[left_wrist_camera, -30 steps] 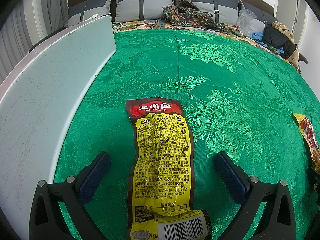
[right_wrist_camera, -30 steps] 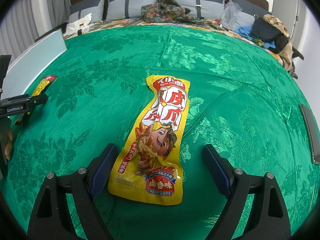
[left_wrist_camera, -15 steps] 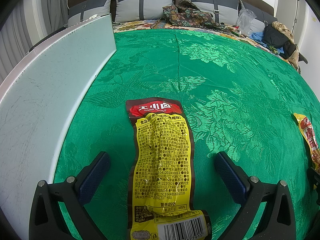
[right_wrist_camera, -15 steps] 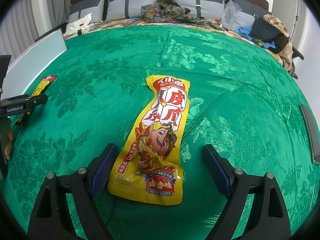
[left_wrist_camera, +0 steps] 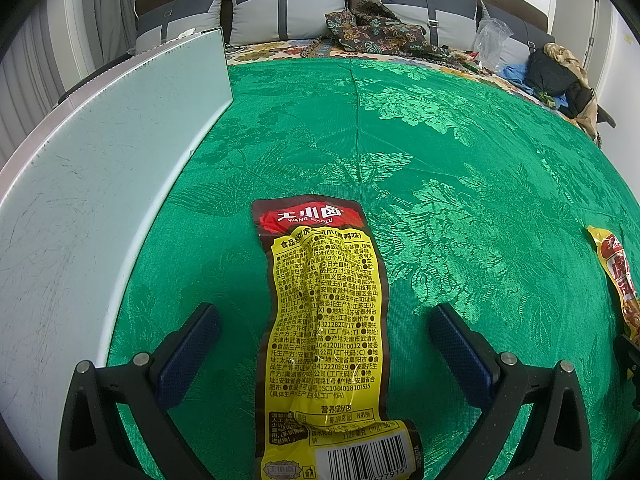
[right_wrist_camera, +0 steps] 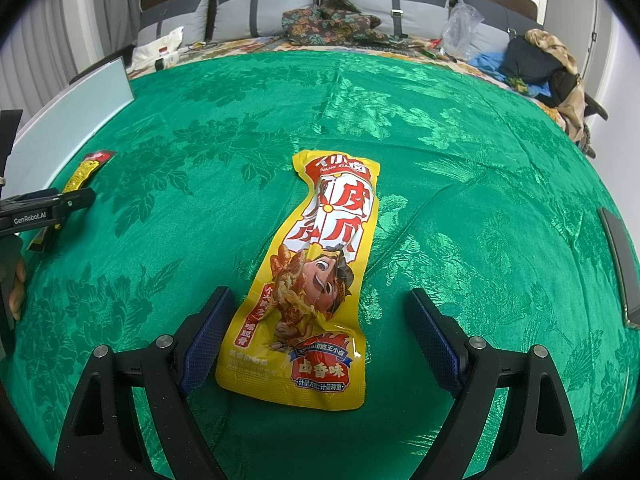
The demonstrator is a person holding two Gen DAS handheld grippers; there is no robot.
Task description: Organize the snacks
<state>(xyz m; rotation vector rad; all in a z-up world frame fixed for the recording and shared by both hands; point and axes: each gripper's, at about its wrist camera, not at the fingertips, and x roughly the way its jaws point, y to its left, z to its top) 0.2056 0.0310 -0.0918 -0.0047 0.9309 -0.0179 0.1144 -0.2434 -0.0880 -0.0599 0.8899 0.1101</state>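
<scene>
The yellow back-printed snack packet with a barcode [left_wrist_camera: 324, 340] runs off the left wrist view's bottom edge — its lower end unseen. The yellow cartoon-printed snack packet [left_wrist_camera: 618, 280] is cut by that view's right edge. In the right wrist view, the black left gripper [right_wrist_camera: 44, 210] hides part of the first packet — its print too small to read.

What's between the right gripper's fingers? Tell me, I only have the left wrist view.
Observer: The right gripper is open, its fingers either side of a yellow snack packet lying picture-side up on the green cloth.
Operator: Check the cloth to that gripper's right.
Observer: A dark flat object lies at the cloth's far right edge; I cannot tell what it is.
Operator: Now look around the left gripper from that side.
Observer: Part of a hand shows at the picture's edge, just below the left gripper.
</scene>
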